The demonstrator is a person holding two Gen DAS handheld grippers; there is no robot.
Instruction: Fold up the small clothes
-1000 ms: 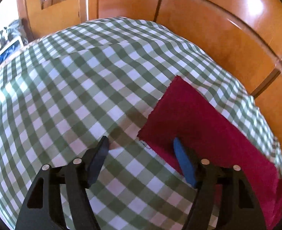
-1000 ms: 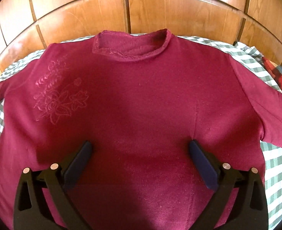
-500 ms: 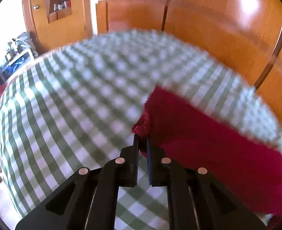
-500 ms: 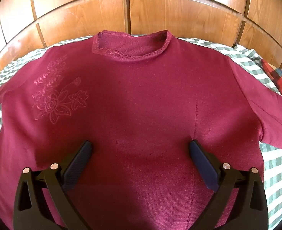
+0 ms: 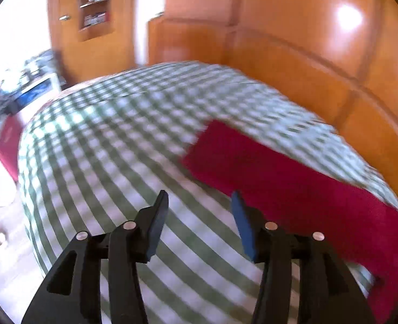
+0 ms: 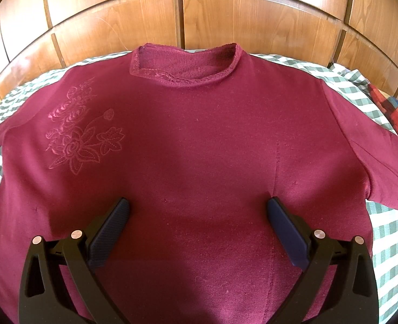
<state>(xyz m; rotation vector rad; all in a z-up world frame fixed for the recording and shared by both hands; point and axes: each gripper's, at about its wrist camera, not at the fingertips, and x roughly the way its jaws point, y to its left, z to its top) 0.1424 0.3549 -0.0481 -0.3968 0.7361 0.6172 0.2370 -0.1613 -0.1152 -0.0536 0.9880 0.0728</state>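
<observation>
Opening left claw (image 5: pixel 200 202), sleeve (image 5: pixel 293 186) released

— Any writing, label, brand or number you can read?
— None. The sweater (image 6: pixel 199 148) carries only a stitched flower design (image 6: pixel 82 127), no letters. The things on the shelf (image 5: pixel 96 5) are too blurred to read.
</observation>
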